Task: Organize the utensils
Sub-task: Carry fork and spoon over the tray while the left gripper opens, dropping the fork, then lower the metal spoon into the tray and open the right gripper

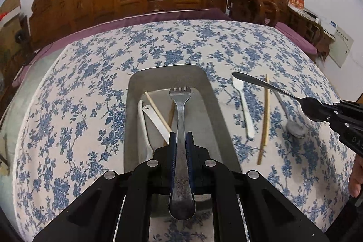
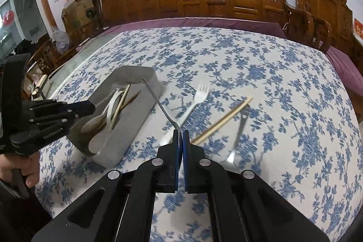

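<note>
My left tongs (image 1: 180, 137) clamp the steel fork (image 1: 180, 106) mid-handle over the tray (image 1: 133, 92); stiff, slick. My right tongs (image 2: 180, 134) pinch a spoon (image 2: 158, 101) by its bowl edge; it may pivot.

A steel fork (image 1: 181, 119) points over the grey tray (image 1: 133, 110) holding white spoons (image 1: 145, 128) and chopsticks (image 1: 158, 112). Beside it lie a white fork (image 2: 199, 94), chopsticks (image 2: 223, 120) and a steel spoon (image 2: 237, 135).

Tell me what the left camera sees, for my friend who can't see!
The left gripper holds a metal fork over a gray tray of utensils on a flowery tablecloth. The right gripper holds a spoon nearby.
</note>
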Demonstrator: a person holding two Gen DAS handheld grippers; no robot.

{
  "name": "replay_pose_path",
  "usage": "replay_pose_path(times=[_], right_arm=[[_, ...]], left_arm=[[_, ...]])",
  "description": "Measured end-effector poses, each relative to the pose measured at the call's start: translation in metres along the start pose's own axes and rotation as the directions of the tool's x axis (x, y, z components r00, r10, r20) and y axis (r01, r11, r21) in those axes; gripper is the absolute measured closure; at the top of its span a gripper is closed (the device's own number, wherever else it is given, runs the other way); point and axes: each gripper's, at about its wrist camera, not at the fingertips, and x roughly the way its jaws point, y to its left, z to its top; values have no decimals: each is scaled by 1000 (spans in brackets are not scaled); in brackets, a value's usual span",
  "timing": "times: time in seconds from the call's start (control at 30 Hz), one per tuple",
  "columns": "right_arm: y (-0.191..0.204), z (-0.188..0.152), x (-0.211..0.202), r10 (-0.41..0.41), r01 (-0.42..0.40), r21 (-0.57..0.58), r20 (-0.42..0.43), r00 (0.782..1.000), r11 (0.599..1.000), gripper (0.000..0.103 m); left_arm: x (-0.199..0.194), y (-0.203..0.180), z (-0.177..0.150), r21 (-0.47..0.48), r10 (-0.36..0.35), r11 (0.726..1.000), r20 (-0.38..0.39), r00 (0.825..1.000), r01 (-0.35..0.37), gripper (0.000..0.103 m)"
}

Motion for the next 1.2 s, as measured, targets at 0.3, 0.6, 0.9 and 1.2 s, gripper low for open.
replay_pose_path(times=[0.3, 0.6, 0.9, 1.2], right_arm=[[39, 24, 26, -28, 27, -77, -21, 999, 997, 99], [60, 33, 42, -61, 56, -123, -37, 997, 991, 99], [70, 36, 55, -118, 108, -144, -56, 991, 984, 99], [97, 42, 79, -173, 153, -203, -82, 982, 967, 99]], left_arm=[[14, 19, 3, -24, -24, 999, 4, 1000, 25, 95], [25, 23, 11, -32, -27, 999, 10, 1000, 28, 95], [12, 32, 21, -30, -27, 999, 52, 998, 28, 95], [-11, 60, 29, -47, 8, 999, 101, 995, -3, 93]])
